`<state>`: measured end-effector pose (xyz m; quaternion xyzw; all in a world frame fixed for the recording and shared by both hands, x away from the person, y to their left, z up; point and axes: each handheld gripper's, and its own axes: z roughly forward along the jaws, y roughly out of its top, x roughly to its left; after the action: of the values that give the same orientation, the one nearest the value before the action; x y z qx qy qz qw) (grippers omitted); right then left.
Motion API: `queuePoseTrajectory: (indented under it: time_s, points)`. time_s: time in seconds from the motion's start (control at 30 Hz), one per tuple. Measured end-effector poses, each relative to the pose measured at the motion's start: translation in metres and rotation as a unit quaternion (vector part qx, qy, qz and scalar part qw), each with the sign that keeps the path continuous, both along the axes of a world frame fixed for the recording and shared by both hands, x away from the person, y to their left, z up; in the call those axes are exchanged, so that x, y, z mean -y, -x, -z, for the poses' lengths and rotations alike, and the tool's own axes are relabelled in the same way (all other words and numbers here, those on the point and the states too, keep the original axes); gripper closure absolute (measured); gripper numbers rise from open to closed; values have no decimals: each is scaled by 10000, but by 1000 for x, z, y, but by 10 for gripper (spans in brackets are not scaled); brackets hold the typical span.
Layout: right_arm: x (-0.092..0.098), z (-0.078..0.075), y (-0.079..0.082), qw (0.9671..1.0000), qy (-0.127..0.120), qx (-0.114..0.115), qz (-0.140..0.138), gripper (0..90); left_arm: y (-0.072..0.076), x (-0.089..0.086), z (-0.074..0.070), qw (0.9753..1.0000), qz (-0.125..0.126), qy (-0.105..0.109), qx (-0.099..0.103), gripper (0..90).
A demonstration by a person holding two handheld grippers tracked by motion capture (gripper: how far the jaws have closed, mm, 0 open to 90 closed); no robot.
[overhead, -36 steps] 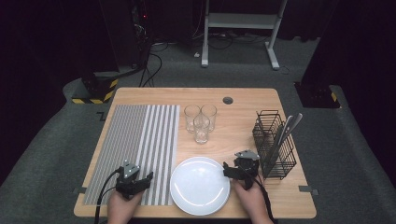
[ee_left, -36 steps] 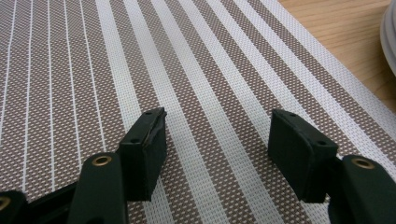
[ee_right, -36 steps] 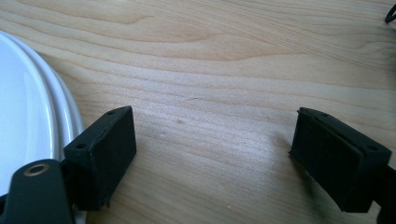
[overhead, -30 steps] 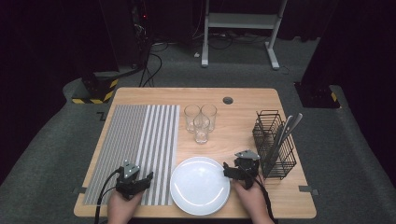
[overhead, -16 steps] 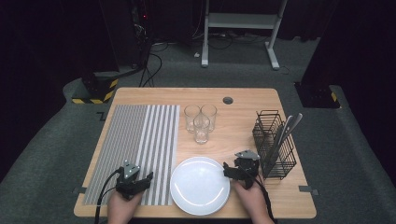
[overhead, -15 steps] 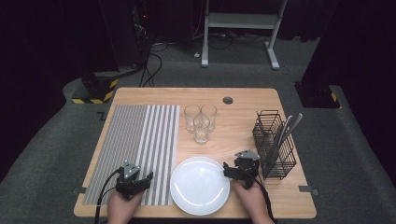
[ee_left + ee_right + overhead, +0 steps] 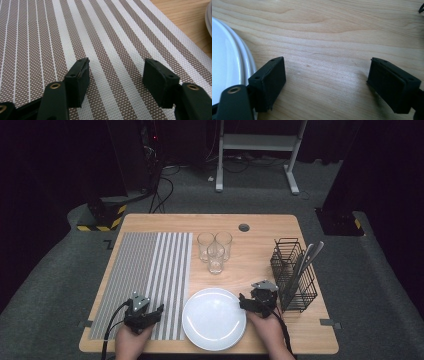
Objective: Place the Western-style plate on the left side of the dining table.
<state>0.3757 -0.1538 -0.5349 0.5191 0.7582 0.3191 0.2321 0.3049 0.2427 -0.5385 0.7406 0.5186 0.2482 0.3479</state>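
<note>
Left tool (image 7: pixel 150 312), jaws wide, empty, rested on brown-and-white striped woven placemat (image 7: pixel 145 270). Right tool (image 7: pixel 250 301), likewise spread and empty, sat on bare wooden desk (image 7: pixel 250 250) between round white plate (image 7: pixel 214 318) and black wire caddy (image 7: pixel 295 275); plate cut off in both gripper views.

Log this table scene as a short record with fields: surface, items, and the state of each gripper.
surface: light wooden table
mat: grey and white striped woven placemat, left half of the table
plate: round white plate, near edge, between the grippers
glasses: three clear drinking glasses, clustered at centre
rack: black wire cutlery basket holding metal utensils, right side
left gripper: open, over the placemat, holding nothing
right gripper: open, over bare wood beside the plate, holding nothing
</note>
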Motion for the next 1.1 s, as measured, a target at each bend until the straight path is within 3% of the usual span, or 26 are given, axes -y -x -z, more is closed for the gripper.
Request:
queuePoseTrajectory:
  time_s: [0.13, 0.63, 1.1]
  points:
    - [4, -2, 1, 10000, -13, 34, 68, 279, 0, 0, 0, 10000, -1, 1, 2, 383]
    - [5, -9, 10, 9996, -60, 283, -73, 401, 0, 0, 0, 10000, -8, 5, 5, 383]
    - [1, -22, 18, 9973, -443, 457, -379, 486, 0, 0, 0, 10000, 0, 6, 5, 381]
